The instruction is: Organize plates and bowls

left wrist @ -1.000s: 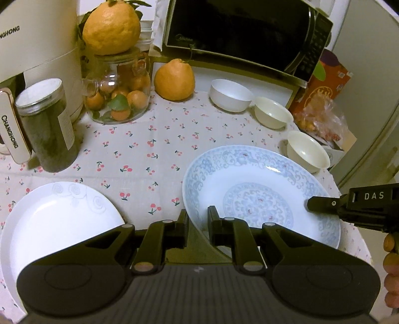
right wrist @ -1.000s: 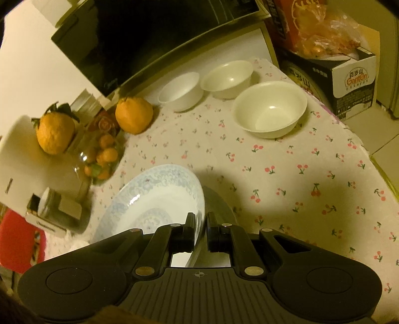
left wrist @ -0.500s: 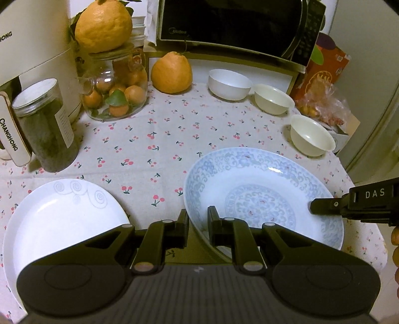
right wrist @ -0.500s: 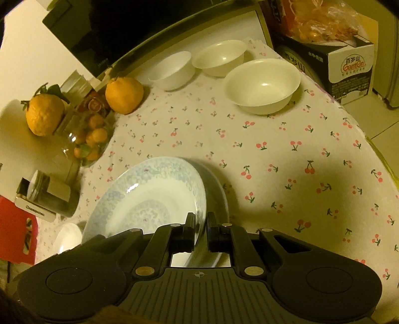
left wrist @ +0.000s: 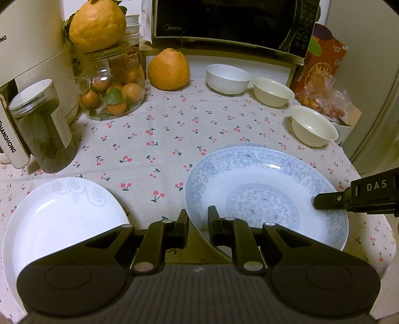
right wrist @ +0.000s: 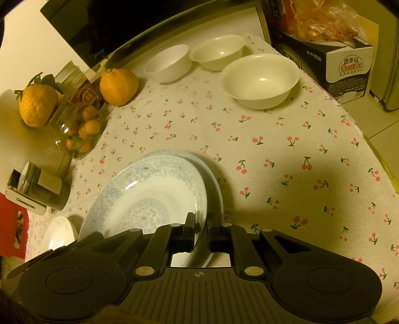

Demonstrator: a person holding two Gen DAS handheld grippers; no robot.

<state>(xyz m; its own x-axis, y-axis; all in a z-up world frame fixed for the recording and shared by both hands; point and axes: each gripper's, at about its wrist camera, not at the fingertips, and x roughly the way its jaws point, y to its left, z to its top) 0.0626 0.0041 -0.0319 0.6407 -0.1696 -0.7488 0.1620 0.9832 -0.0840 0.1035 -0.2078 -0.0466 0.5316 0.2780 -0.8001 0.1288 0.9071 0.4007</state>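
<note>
Blue-patterned white porcelain makes up the wide, shallow plate (left wrist: pixel 264 197) that serves as the landmark here: it sits on the cherry-print tablecloth (left wrist: pixel 159 139) near the table's front edge, and in the right wrist view (right wrist: pixel 147 197) its right side is lifted, with the rim of a second plate (right wrist: pixel 216 184) showing just beneath it. The left gripper (left wrist: pixel 198 224) has its black fingers drawn narrow and clamped on the patterned plate's near-left rim, one finger above the rim and one below. The right gripper (right wrist: pixel 200 229) is likewise pinched on the plate's right rim, which runs between its two fingers; from the left wrist view, that gripper (left wrist: pixel 321 200) reaches in over the plate's right side. To the left of the patterned plate, well apart from it, lies a plain white round plate with faint grey swirls (left wrist: pixel 62 219). Beyond the patterned plate, toward the back right of the table, stand three small empty bowls in a loose row: a cream bowl (left wrist: pixel 314 129) nearest to it, a second cream bowl (left wrist: pixel 273 91) further back, and a white bowl (left wrist: pixel 227 78) furthest back, in front of the black microwave (left wrist: pixel 229 22). Behind and to the left of the patterned plate are a large orange citrus fruit (left wrist: pixel 169 69), a glass jar of small oranges (left wrist: pixel 114 92) and a clear lidded canister of dark contents (left wrist: pixel 42 127).
</note>
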